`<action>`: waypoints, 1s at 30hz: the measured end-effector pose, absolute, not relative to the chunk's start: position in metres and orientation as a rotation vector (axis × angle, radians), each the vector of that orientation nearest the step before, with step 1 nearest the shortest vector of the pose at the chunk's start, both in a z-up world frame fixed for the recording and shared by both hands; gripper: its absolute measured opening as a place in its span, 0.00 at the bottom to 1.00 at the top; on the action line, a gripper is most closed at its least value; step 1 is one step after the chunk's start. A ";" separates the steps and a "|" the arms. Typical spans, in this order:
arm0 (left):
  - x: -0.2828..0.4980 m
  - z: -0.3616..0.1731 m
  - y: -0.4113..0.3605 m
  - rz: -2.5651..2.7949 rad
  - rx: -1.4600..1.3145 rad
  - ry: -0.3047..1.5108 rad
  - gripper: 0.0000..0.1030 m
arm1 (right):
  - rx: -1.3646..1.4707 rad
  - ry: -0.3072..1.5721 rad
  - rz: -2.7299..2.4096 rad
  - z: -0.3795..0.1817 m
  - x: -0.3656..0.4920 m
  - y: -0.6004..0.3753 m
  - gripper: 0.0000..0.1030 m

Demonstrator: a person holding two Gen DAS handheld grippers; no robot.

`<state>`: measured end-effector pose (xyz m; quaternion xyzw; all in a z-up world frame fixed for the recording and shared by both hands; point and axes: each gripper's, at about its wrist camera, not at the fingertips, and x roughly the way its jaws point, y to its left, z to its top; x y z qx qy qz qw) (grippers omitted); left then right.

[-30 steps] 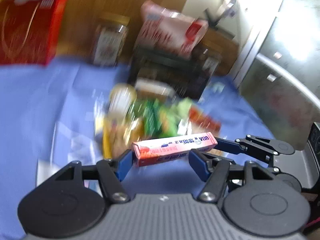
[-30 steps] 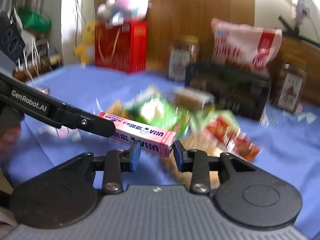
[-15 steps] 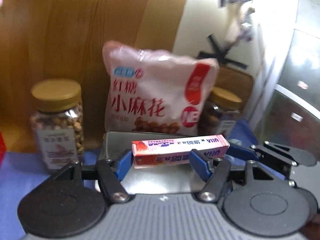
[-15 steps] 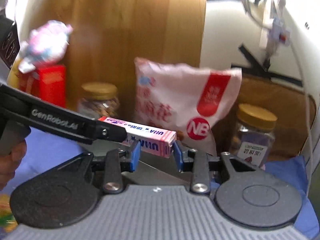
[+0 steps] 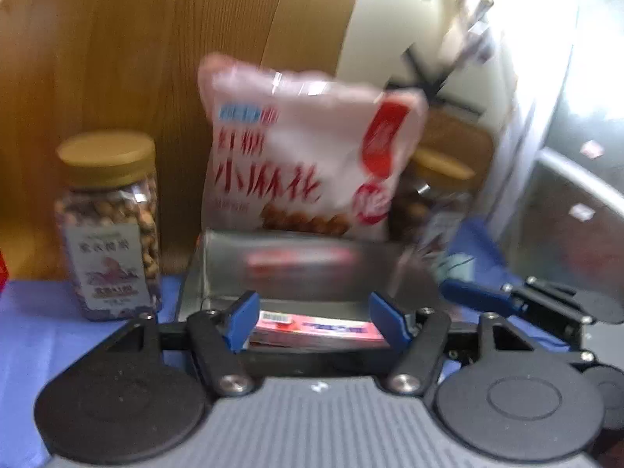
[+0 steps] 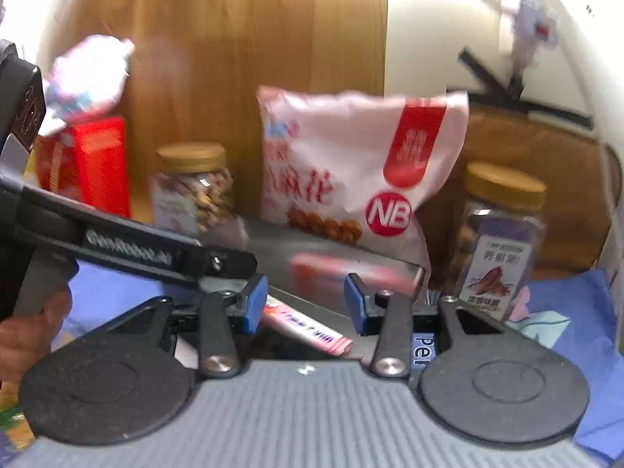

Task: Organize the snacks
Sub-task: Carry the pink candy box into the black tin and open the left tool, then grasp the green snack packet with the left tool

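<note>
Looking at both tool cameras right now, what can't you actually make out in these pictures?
- Pink candy box: both views, its near part is hidden behind the tool bodies, so how it lies in the metal bin is unclear.
- White snack bag: left view, motion blur smears the small print.
- Right-hand jar: left view, blurred and partly behind the bag.
- Bin floor: both views, hidden.
</note>
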<state>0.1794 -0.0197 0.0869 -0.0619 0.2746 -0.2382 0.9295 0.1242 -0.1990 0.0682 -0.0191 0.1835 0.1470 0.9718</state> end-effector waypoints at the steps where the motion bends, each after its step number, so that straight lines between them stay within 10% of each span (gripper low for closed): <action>1: 0.167 0.093 -0.013 -0.503 -0.138 0.545 0.64 | -0.023 0.363 0.311 0.071 0.116 -0.200 0.48; 11: 0.019 0.076 0.101 -0.576 -0.250 0.492 0.64 | -0.008 0.425 0.511 0.033 -0.004 -0.160 0.58; 25: 0.056 0.032 0.059 -0.619 -0.232 0.732 0.65 | -0.225 0.528 0.457 0.006 0.016 -0.105 0.59; 30: 0.061 0.019 0.042 -0.596 -0.196 0.749 0.30 | -0.257 0.501 0.508 -0.001 0.015 -0.097 0.34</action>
